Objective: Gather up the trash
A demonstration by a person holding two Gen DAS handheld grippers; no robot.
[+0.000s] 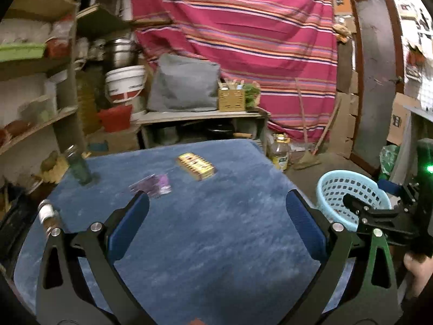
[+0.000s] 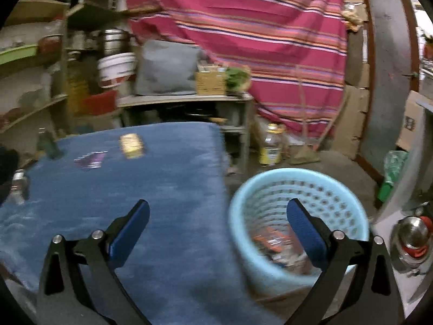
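Note:
A blue-covered table (image 1: 205,233) carries a yellow packet (image 1: 196,165) and a purple wrapper (image 1: 155,185) toward its far side. My left gripper (image 1: 217,211) is open above the table's near half, with nothing between its blue pads. A light blue perforated basket (image 2: 297,216) stands on the floor right of the table, with wrappers lying in its bottom. My right gripper (image 2: 217,218) is open and empty, straddling the table's right edge and the basket. That basket (image 1: 349,195) and the right gripper (image 1: 379,214) also show at the right of the left wrist view.
A green glass bottle (image 1: 79,168) and a small white-capped jar (image 1: 47,214) stand at the table's left edge. Behind are cluttered shelves (image 1: 35,103), a low bench with a grey bag (image 1: 184,84), a striped cloth, and a yellow-labelled jug (image 2: 270,146) on the floor.

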